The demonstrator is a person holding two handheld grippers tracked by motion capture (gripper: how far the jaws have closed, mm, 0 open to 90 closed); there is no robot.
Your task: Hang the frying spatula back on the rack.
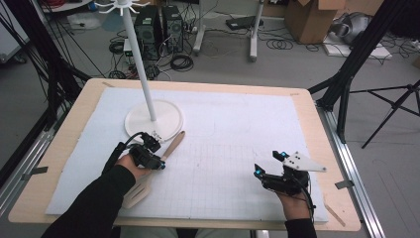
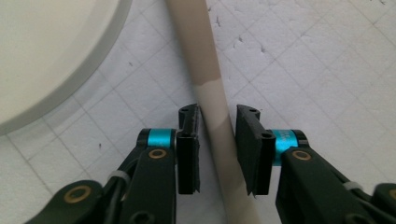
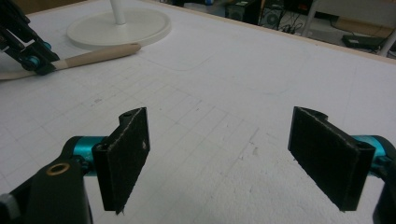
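The left gripper (image 2: pixel 218 140) has its jaws astride the handle of a pale wooden spatula with a slotted blade (image 2: pixel 210 93), one pad touching and the other just clear, so no firm pinch yet. The spatula (image 1: pixel 153 168) lies flat on the white gridded foam surface (image 1: pixel 228 148), its handle tip at 1 o'clock, touching the round base of a white hook stand (image 1: pixel 154 120). At 3 o'clock, well apart, the right gripper (image 3: pixel 229 154) hovers with jaws spread wide, empty.
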